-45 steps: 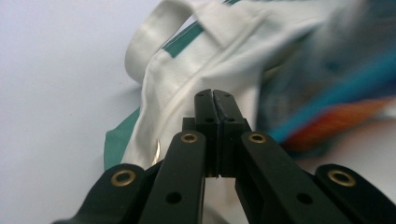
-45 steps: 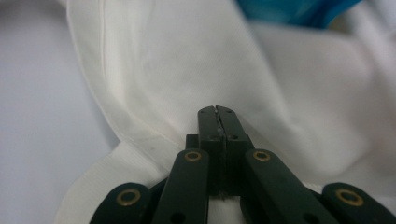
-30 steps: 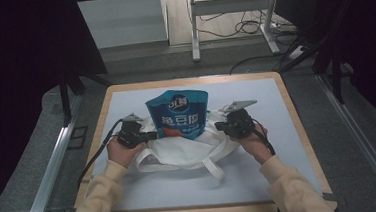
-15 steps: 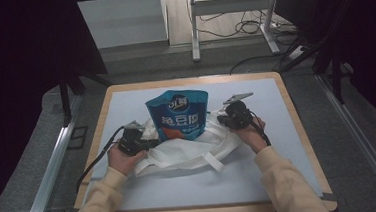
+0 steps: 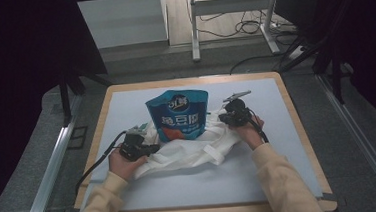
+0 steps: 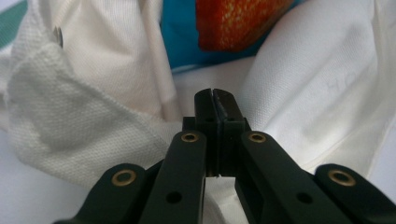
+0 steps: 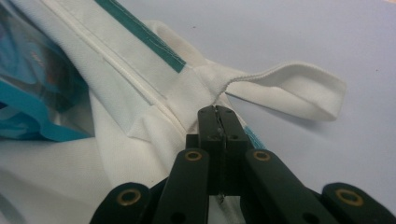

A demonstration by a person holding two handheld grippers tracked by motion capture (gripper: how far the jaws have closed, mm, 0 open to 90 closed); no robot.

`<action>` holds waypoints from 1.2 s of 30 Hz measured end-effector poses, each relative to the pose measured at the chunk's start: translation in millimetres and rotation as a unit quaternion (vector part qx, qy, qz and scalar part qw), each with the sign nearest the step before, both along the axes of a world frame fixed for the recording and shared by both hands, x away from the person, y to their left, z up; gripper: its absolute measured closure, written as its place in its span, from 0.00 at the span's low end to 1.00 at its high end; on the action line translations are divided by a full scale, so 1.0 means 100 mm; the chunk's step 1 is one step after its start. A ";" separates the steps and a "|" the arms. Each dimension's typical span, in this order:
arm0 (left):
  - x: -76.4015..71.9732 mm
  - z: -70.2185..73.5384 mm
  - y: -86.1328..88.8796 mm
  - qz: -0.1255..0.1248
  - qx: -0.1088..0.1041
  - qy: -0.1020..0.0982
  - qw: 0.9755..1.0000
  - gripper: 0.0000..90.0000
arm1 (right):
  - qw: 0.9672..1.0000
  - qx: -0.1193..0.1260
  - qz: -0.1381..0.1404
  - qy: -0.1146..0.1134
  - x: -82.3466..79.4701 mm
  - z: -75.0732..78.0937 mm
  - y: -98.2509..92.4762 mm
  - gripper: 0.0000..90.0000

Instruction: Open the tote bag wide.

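Left tongs (image 5: 149,149) and right tongs (image 5: 223,117) clamped on white cloth bag (image 5: 189,153) at frame centre, blue snack pouch (image 5: 178,115) inside.

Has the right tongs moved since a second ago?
Yes. The right tongs shifted up the high view toward the table's far edge, pulling the white bag.

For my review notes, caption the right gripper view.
Shut fingers pinch the white bag's edge beside the blue pouch.
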State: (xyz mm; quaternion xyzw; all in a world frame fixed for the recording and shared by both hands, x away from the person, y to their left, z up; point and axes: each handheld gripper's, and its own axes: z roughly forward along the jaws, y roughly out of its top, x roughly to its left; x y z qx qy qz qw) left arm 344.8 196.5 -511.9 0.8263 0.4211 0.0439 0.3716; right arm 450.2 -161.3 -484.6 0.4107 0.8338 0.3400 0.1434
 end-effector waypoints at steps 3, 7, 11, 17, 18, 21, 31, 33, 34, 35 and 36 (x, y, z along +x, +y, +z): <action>-0.02 -0.01 -0.01 0.000 0.000 0.000 1.000 1.00 | 1.000 0.006 -0.006 0.008 0.02 -0.04 -0.01 0.99; -0.03 -0.02 -0.01 -0.001 0.002 -0.001 1.000 1.00 | 1.000 0.009 -0.010 0.014 0.04 -0.06 -0.02 0.99; -0.05 -0.03 0.00 0.005 -0.008 -0.010 1.000 1.00 | 1.000 0.017 -0.012 0.015 0.04 -0.08 -0.03 0.99; -0.06 0.09 0.06 0.013 -0.043 -0.038 0.998 1.00 | 0.999 0.036 0.005 -0.020 -0.07 0.01 -0.09 0.99; -0.07 0.13 0.07 0.015 -0.056 -0.044 0.997 1.00 | 0.999 0.041 0.006 -0.026 -0.10 0.04 -0.10 0.99; -0.08 0.21 0.08 0.014 -0.067 -0.061 0.996 0.99 | 0.997 0.062 0.010 -0.041 -0.20 0.13 -0.14 0.99; -0.22 0.42 0.18 0.024 -0.074 -0.115 0.990 0.98 | 0.990 0.103 0.043 -0.084 -0.58 0.39 -0.32 0.99; -0.25 0.43 0.21 0.030 -0.065 -0.123 0.990 0.97 | 0.989 0.107 0.047 -0.085 -0.65 0.38 -0.35 0.99; -0.26 0.43 0.21 0.031 -0.061 -0.126 0.990 0.97 | 0.989 0.109 0.051 -0.086 -0.70 0.37 -0.37 0.99; -0.27 0.43 0.22 0.031 -0.059 -0.129 0.989 0.97 | 0.989 0.111 0.052 -0.087 -0.72 0.36 -0.39 0.98; -0.28 0.44 0.22 0.031 -0.059 -0.129 0.989 0.97 | 0.989 0.111 0.054 -0.086 -0.75 0.35 -0.41 0.98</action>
